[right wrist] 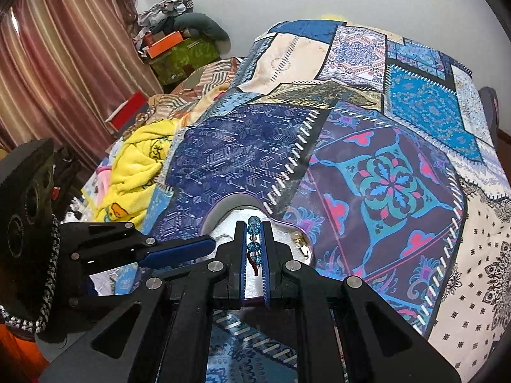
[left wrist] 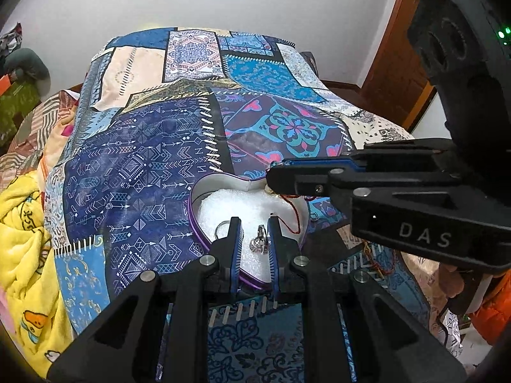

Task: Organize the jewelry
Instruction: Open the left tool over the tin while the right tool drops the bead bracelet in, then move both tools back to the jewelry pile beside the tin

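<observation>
A heart-shaped box (left wrist: 195,191) with a purple rim and white foam lining lies on the patchwork cloth. My left gripper (left wrist: 254,221) hangs over it with narrow jaws, shut on a silver ring with a clear stone (left wrist: 258,242). A second ring (left wrist: 221,227) lies on the foam just left of it. My right gripper (left wrist: 271,172) reaches in from the right above the box, and a red cord (left wrist: 293,220) hangs from it. In the right wrist view that gripper (right wrist: 253,225) is shut on a blue bead bracelet (right wrist: 254,247) over the box (right wrist: 236,199). A gold piece (right wrist: 301,244) lies at the box's right edge.
The patchwork cloth (left wrist: 153,159) covers the bed. A yellow blanket (left wrist: 22,233) is bunched at its left. A red and yellow string (left wrist: 378,263) lies on the cloth right of the box. Curtains (right wrist: 64,63) and piled boxes (right wrist: 166,44) stand beyond the bed.
</observation>
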